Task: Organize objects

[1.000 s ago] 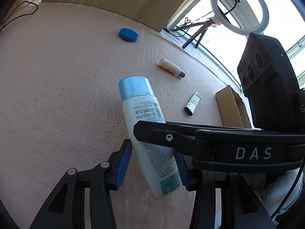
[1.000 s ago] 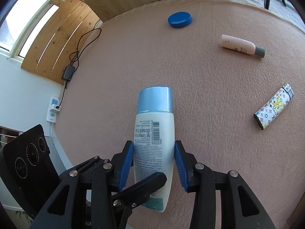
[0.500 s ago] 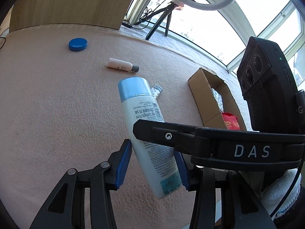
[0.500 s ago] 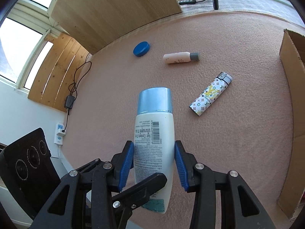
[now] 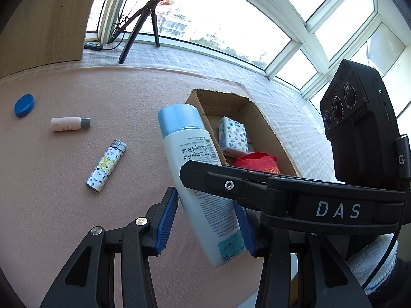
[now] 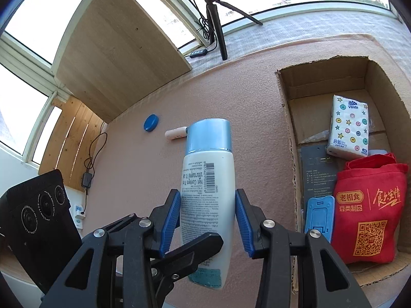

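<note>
Up front in the left wrist view, the left hand-held gripper (image 5: 205,220) flanks the bottle (image 5: 190,159) at lower centre; whether it pinches, I cannot tell. On the desk (image 5: 51,205) lie one lighter (image 5: 105,166), one small tube (image 5: 68,124) and one blue cap (image 5: 24,105).

From the right wrist view, the right hand-held gripper (image 6: 206,205) is clamped on the one bottle. At right, the cardboard box (image 6: 287,118) holds one tissue pack (image 6: 349,125), one red bag (image 6: 370,205) and one blue case (image 6: 319,213). Best carry the bottle over the rim and lower it into the bare upper end.
</note>
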The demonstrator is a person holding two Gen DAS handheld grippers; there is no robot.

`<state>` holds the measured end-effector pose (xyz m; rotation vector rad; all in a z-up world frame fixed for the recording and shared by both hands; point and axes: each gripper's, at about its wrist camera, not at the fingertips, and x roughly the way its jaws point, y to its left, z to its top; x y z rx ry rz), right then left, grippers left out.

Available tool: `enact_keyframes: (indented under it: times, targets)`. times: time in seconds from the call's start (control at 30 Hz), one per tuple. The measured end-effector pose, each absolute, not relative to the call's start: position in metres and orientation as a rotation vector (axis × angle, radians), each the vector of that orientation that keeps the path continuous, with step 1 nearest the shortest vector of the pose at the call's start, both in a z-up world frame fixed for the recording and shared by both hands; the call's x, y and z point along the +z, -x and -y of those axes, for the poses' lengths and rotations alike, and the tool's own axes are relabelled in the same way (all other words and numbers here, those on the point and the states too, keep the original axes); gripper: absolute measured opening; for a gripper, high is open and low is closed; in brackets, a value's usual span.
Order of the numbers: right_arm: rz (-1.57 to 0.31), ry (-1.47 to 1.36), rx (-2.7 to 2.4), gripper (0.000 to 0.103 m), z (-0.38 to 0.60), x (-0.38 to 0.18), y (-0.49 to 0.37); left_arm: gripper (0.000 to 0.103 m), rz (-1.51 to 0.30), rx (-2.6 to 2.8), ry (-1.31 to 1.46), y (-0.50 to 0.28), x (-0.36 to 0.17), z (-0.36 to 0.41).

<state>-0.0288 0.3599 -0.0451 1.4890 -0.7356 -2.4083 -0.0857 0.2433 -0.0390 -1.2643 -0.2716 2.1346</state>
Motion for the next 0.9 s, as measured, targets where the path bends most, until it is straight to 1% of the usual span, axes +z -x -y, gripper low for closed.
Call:
enact_keyframes:
  times: [0.23, 0.53, 0.63, 0.8, 0.9]
  targets:
    - [0.811, -1.477, -2.488, 0.04, -0.414, -0.041, 0.022, 0.048, 0.202, 2.063, 1.243, 0.095, -0.036, -0.302]
    - [0.807, -1.481, -2.546, 0.04, -0.442, -0.04, 0.024, 0.048, 0.149, 2.033, 1.237, 0.107, -0.038, -0.341]
    - [0.809, -1.507, -2.556, 0.043, -0.448, -0.043, 0.028, 0.05, 0.12, 2.041, 1.257, 0.114, -0.042, -0.347]
    - [0.836, -1.524, -2.564, 0.042, -0.456, -0.048, 0.022, 0.05, 0.104, 2.059, 1.275, 0.112, -0.049, -0.33]
    - [0.884, -1.51, -2.557, 0.042, -0.457, -0.049, 0.019, 0.05, 0.131, 2.069, 1.292, 0.109, -0.052, -0.314]
